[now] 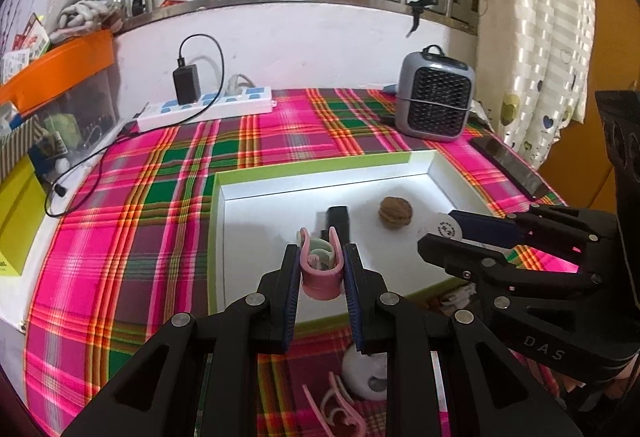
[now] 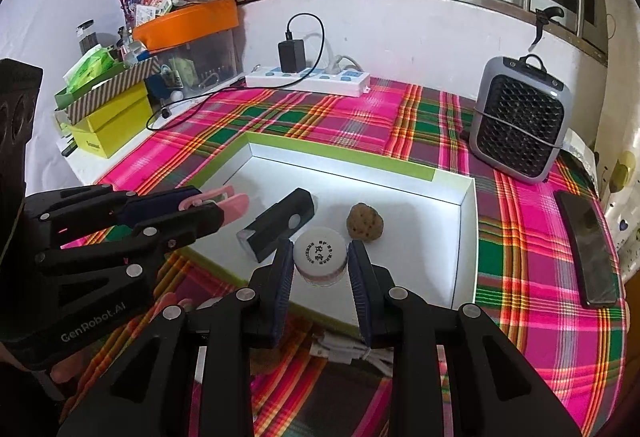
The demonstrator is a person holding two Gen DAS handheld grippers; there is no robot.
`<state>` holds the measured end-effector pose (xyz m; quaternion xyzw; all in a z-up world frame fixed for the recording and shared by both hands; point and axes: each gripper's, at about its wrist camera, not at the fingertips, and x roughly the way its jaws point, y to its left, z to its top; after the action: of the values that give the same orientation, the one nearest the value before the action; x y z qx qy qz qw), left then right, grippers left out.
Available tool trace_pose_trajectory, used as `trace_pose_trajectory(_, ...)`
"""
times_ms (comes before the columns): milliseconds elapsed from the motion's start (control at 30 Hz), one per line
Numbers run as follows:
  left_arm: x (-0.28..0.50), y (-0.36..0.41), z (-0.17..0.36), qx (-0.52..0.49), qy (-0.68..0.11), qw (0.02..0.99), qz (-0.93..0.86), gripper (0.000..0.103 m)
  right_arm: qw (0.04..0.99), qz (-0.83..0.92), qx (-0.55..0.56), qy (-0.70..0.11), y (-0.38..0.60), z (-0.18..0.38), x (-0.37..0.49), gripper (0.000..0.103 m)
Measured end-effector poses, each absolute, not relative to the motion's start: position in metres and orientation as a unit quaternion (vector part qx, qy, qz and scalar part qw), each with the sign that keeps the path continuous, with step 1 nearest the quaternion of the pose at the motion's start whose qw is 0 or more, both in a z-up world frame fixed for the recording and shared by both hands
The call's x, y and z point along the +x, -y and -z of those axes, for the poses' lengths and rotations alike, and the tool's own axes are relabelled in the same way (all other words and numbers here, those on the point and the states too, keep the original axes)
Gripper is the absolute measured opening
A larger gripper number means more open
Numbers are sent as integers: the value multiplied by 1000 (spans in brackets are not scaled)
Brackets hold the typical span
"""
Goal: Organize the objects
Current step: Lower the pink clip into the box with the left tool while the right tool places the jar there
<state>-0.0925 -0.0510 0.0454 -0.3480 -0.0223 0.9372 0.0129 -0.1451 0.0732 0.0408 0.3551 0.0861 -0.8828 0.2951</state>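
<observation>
Left hand-held gripper [image 1: 321, 269] is clamped on a pink curved clip [image 1: 320, 269]; right hand-held gripper [image 2: 320, 261] squeezes a small white-lidded jar [image 2: 320, 257]. Both hang over the white tray [image 2: 466, 233], near its walnut [image 2: 365, 220].

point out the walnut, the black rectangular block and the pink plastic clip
brown wrinkled walnut [image 2: 365, 221], right wrist view, middle of its shell
black rectangular block [image 2: 282, 229], right wrist view, its top face
pink plastic clip [image 1: 321, 269], left wrist view, its curved base
</observation>
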Motion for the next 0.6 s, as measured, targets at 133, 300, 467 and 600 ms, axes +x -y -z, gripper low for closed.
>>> trace_pose_trajectory(133, -99, 55, -38, -357, 25, 7, -934, 20, 295, 879, 365, -83, -71, -33, -153, 29)
trace_pose_trajectory(300, -109, 59, -32, -366, 28, 2, -930, 20, 294, 877, 372, -82, -69, -26, -161, 29)
trace_pose_trajectory(467, -116, 62, -26, -376, 32, 2, -926, 20, 289, 873, 385, -80, -69, -19, -170, 29)
trace_pose_trajectory(600, -122, 62, -20, -385, 34, 3, -922, 20, 285, 871, 392, -81, -67, -14, -174, 29)
